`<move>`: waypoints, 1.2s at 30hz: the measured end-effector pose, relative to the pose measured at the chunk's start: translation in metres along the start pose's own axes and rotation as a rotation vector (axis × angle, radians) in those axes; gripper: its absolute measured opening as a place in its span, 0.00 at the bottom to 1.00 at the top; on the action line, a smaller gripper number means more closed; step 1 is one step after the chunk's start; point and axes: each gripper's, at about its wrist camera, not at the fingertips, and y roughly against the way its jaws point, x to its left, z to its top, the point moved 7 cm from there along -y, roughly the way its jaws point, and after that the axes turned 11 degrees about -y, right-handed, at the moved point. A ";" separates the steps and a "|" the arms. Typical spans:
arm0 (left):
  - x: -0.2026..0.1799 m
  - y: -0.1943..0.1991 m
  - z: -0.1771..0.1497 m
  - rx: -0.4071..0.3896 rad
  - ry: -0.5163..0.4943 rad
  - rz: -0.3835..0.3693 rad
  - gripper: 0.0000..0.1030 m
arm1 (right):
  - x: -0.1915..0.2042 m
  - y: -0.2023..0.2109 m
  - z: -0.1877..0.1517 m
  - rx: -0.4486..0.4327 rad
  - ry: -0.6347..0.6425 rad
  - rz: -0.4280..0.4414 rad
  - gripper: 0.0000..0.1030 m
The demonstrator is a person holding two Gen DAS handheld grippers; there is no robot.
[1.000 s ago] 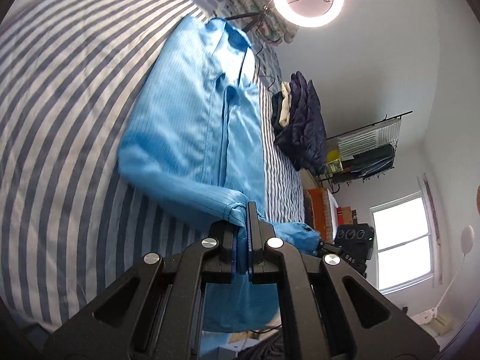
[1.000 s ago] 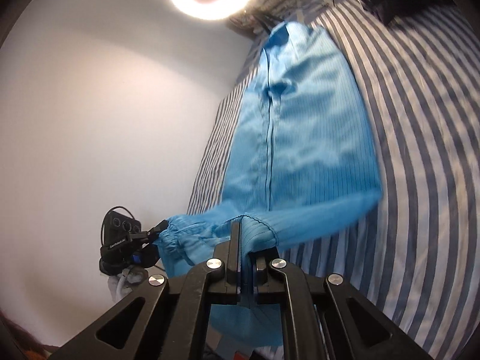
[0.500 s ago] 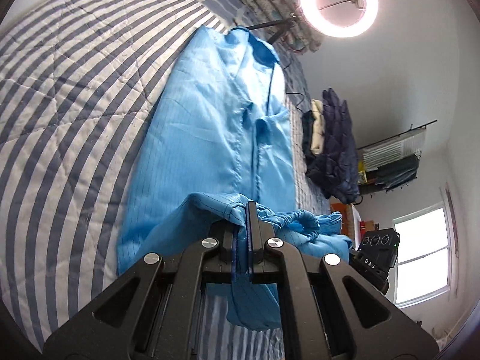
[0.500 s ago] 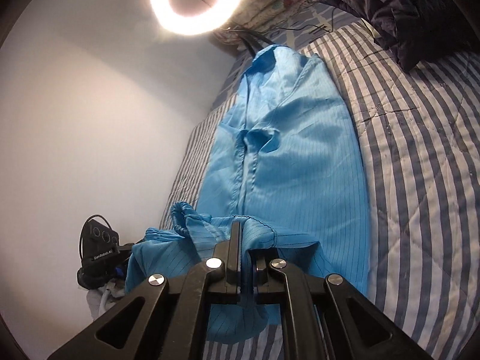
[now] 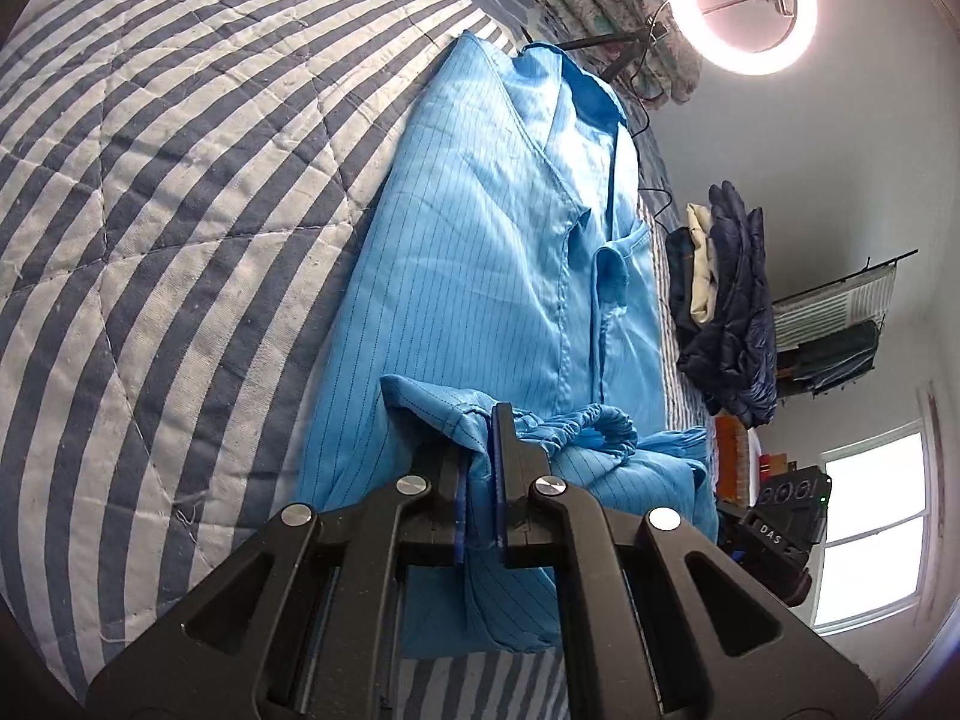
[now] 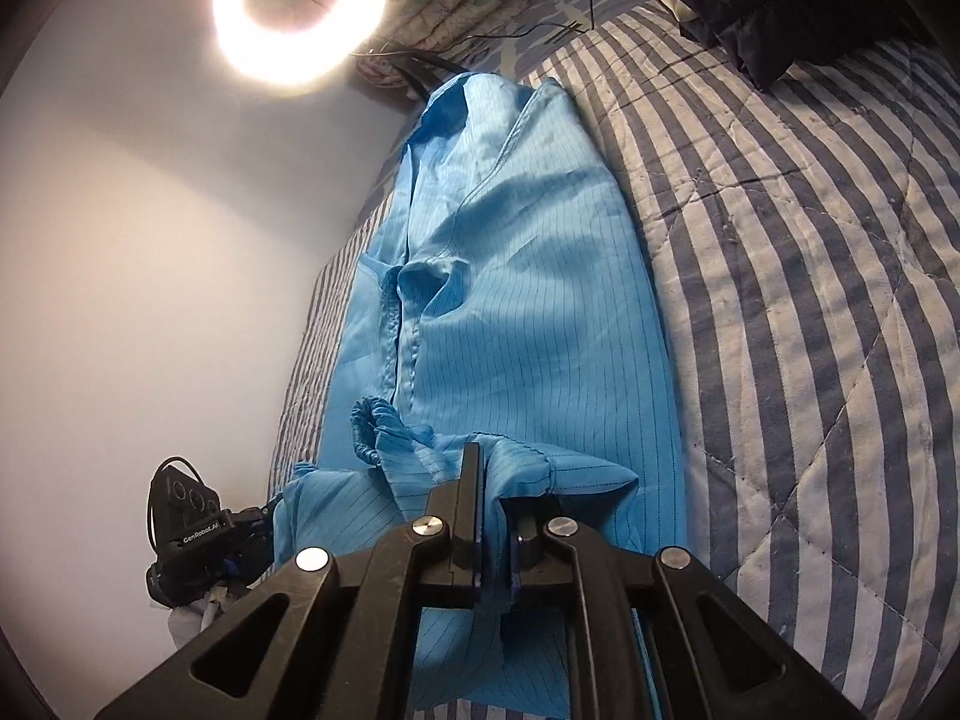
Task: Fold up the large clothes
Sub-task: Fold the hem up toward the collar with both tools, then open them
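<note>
Holding the hem end of the light blue pinstriped work coat (image 5: 480,276) with both tools: my left tool (image 5: 478,480) and right tool (image 6: 493,516) are each pinched nearly closed on a bunched fold of fabric, lifted just above the blue-and-white striped quilted bed (image 5: 150,228) where the rest of the coat lies. Risk as I judge it: the grips are shallow on slick fabric, so one corner could slip, or uneven travel could skew the fold and trap the loose elastic cuff (image 5: 600,426) inside. Long axis runs straight away from me, collar (image 5: 591,84) at the far end toward the ring light (image 5: 741,3).
</note>
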 end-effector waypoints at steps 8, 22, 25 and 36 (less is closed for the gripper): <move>-0.005 0.016 0.007 -0.040 -0.016 0.004 0.54 | 0.002 0.013 0.004 0.013 -0.004 0.000 0.48; -0.041 0.033 -0.027 0.068 -0.310 0.013 0.55 | 0.030 0.022 -0.053 0.173 0.381 -0.054 0.27; -0.037 0.013 -0.027 0.107 -0.305 0.062 0.55 | 0.027 -0.004 -0.066 0.239 0.461 -0.143 0.25; -0.021 -0.014 0.031 -0.009 -0.237 0.155 0.55 | 0.046 -0.020 -0.001 -0.031 0.417 -0.219 0.25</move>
